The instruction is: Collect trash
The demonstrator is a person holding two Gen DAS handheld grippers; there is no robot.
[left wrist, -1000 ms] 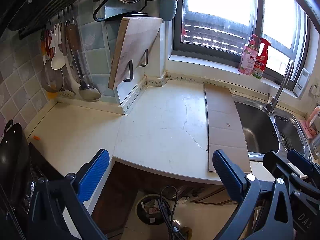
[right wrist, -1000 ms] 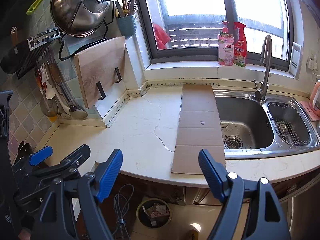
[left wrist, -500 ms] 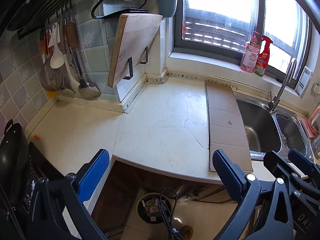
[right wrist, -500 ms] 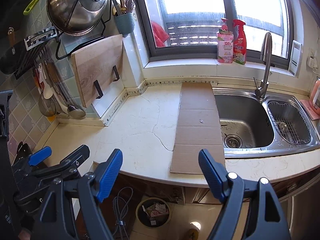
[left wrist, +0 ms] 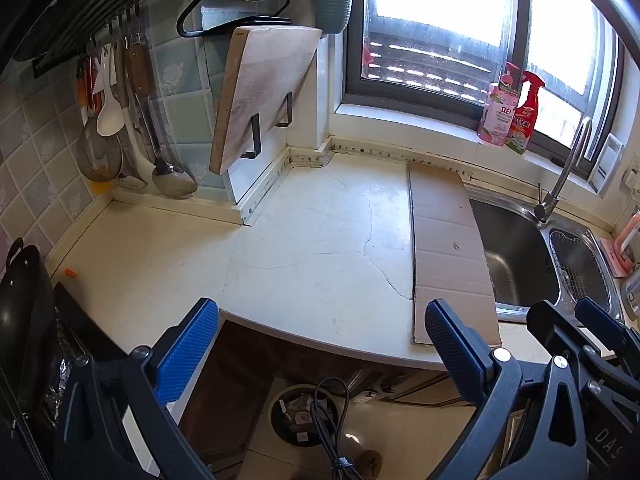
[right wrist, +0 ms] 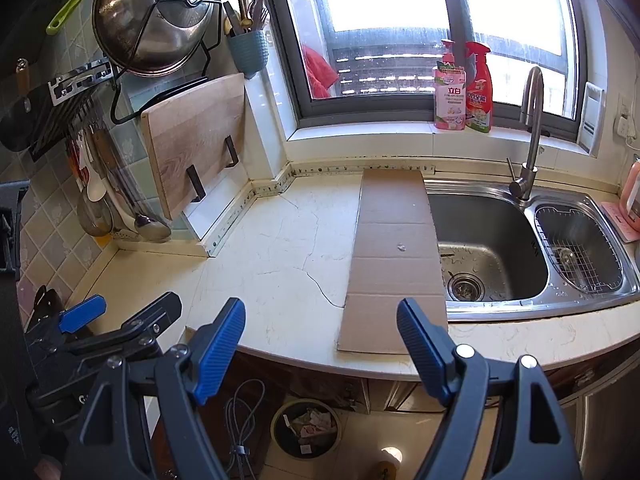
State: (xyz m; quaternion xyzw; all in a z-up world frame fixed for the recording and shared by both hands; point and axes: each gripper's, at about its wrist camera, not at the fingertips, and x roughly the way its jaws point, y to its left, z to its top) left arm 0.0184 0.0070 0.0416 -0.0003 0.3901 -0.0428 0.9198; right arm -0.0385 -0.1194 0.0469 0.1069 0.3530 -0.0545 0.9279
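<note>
- While both grippers hang off the counter's front edge, the left gripper (left wrist: 320,344) has its blue pads spread wide, with nothing between them.
- Right gripper (right wrist: 320,344): jaws likewise wide apart, empty. Landmark for all places below is the sink (right wrist: 488,248).
- Cardboard strip (right wrist: 394,256) lies flat on the countertop (right wrist: 272,264), its long side touching the sink's left rim, running from the window wall to the counter's front edge; the left wrist view shows it too (left wrist: 448,248).
- Small pale crumb (right wrist: 401,246) sits on the cardboard, just left of the sink basin.
- Tiny orange scrap (left wrist: 70,273) lies on the counter far left of the sink, near the tiled wall.
- Trash bin (right wrist: 306,428) stands on the floor below the counter, left of and lower than the sink, with paper bits inside.
- Two bottles, a pink bottle (right wrist: 450,88) and a red spray bottle (right wrist: 478,88), stand on the sill behind the sink.
- Cutting board (right wrist: 196,140) hangs tilted on the wall well left of the sink.
- Faucet (right wrist: 530,128) rises at the sink's back rim.
</note>
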